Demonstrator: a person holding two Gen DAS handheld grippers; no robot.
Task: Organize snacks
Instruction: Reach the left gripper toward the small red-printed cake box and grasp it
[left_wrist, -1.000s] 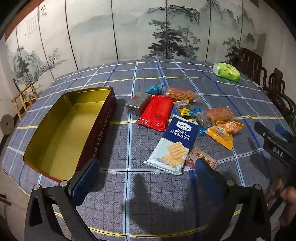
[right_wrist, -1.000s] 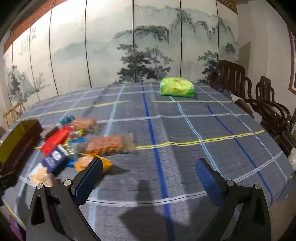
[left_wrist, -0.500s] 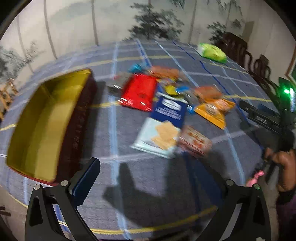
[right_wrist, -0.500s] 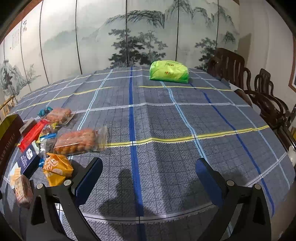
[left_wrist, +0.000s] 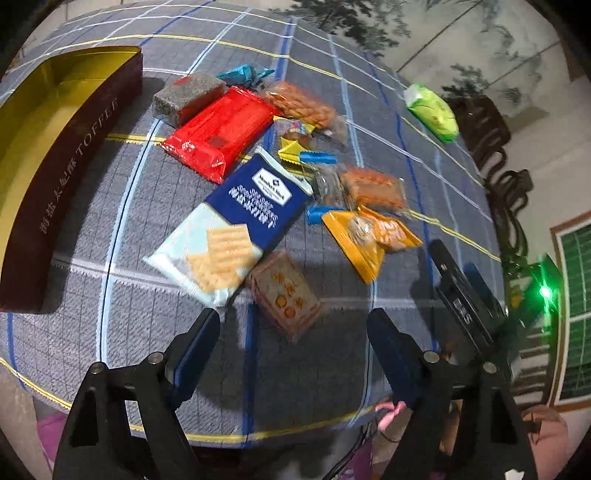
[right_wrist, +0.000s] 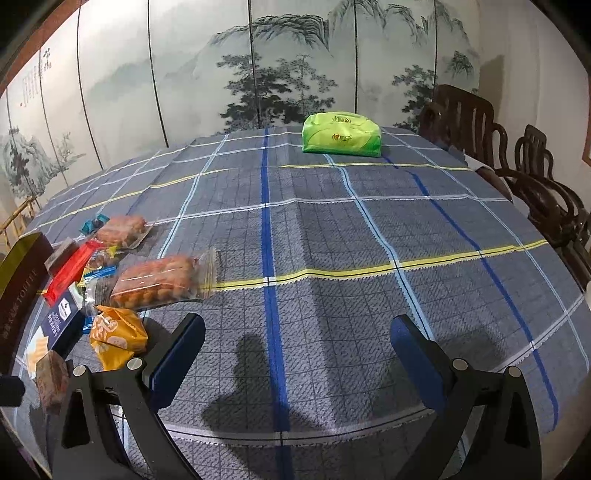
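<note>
Snacks all loose, tin unfilled, left claw lining up on small brown pack

Snacks (left_wrist: 258, 184) lie in a loose cluster on the plaid-clothed surface (left_wrist: 92, 240), none inside the toffee tin (left_wrist: 22, 122), which stands open at far left with only its gold lining showing. Judged from that: nothing sorted yet, every pack left to move.

Nearest target looks like the small brown pack (left_wrist: 284, 295), lying flat just ahead of the left claw (left_wrist: 291, 332). Long axis runs diagonally, from upper left toward lower right in the left wrist view; its near end points between the blue pads. Touching its upper left side is the blue cracker pack (left_wrist: 236, 225), long axis on the opposite diagonal, dark end pointing up and right. Beyond that the red pack (left_wrist: 218, 129), then the dark block (left_wrist: 188, 96). Right of centre: orange pouch (left_wrist: 369, 240) and clear bags of brown snacks (left_wrist: 373, 188). Green pack (right_wrist: 341, 134) sits well apart, far side.

Left claw: jaws apart, have just been closing in, nothing between the pads yet.
Right claw (right_wrist: 295, 347): jaws wide apart, empty, over bare cloth beside the cluster.
</note>
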